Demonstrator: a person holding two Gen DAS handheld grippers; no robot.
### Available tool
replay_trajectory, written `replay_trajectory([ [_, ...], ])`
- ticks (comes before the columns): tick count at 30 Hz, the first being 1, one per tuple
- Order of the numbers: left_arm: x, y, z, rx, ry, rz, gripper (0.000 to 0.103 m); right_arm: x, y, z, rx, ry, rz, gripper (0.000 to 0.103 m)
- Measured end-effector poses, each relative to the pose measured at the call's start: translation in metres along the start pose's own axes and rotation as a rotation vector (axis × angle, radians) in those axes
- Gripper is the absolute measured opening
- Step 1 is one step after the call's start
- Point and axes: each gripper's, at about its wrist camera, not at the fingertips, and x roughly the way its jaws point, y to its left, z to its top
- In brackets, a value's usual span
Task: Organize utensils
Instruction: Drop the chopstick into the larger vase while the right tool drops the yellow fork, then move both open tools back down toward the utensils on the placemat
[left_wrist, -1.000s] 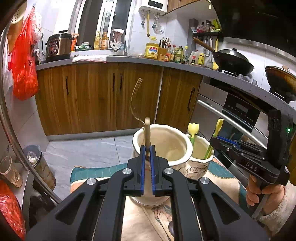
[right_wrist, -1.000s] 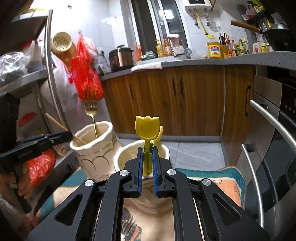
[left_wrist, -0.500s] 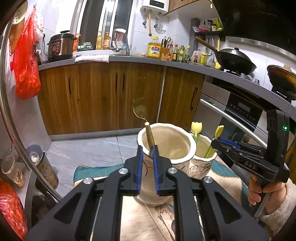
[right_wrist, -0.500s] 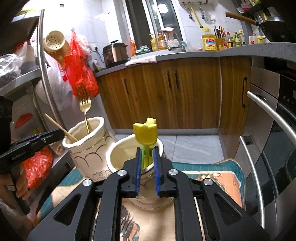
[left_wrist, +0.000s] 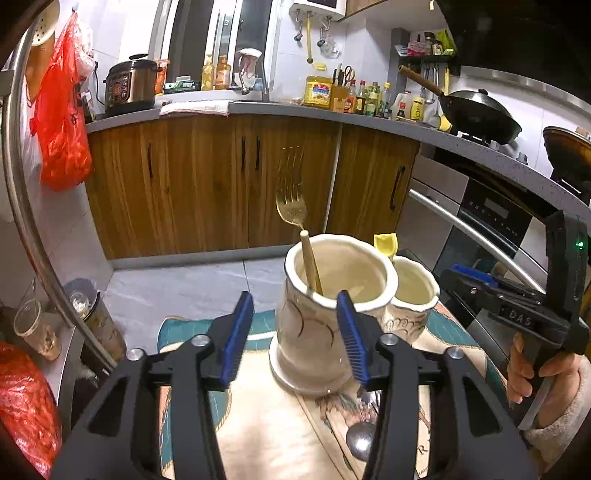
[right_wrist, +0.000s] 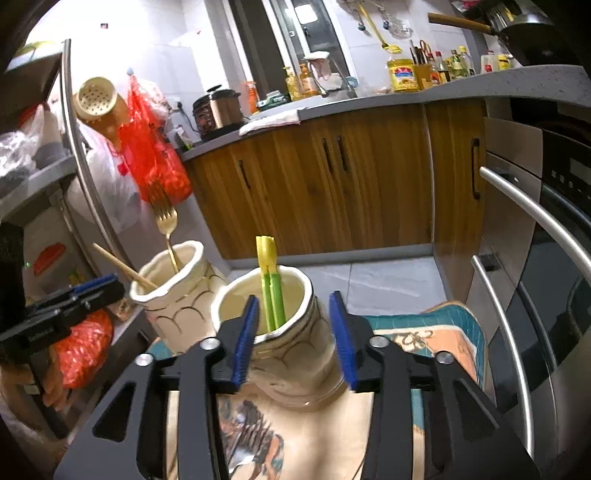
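Two cream ceramic holders stand side by side on a patterned mat. The taller holder (left_wrist: 332, 295) holds a gold fork (left_wrist: 291, 199) and a wooden chopstick (left_wrist: 310, 262). It also shows in the right wrist view (right_wrist: 173, 291). The shorter holder (right_wrist: 273, 332) holds yellow-green tulip utensils (right_wrist: 269, 280). My left gripper (left_wrist: 295, 332) is open and empty, just in front of the taller holder. My right gripper (right_wrist: 291, 332) is open and empty, its fingers either side of the shorter holder. A metal spoon (left_wrist: 360, 439) lies on the mat near my left gripper.
The mat (right_wrist: 443, 332) covers a small table. An oven with steel handles (right_wrist: 535, 229) stands close on the right. A steel rack post (left_wrist: 22, 192) and red bags (left_wrist: 62, 122) are on the left. Wooden cabinets (left_wrist: 221, 177) lie behind.
Both grippers have opened. The left let go of the chopstick into the taller holder; the right let go of the tulip utensil into the shorter holder. Both drew back slightly.
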Motion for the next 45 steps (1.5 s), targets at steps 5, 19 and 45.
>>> replay_trajectory([
  [5,-0.015,-0.005,-0.009,0.010,0.030,0.020,0.067,-0.019,0.004,-0.007,0.011,0.002,0.002,0.067],
  [19,-0.012,-0.013,-0.063,-0.009,0.155,0.023,0.077,-0.034,-0.004,-0.045,0.044,0.064,-0.021,0.081],
  [45,0.070,-0.025,-0.103,0.051,0.349,0.061,0.029,0.015,0.020,-0.083,-0.113,0.245,-0.046,0.041],
])
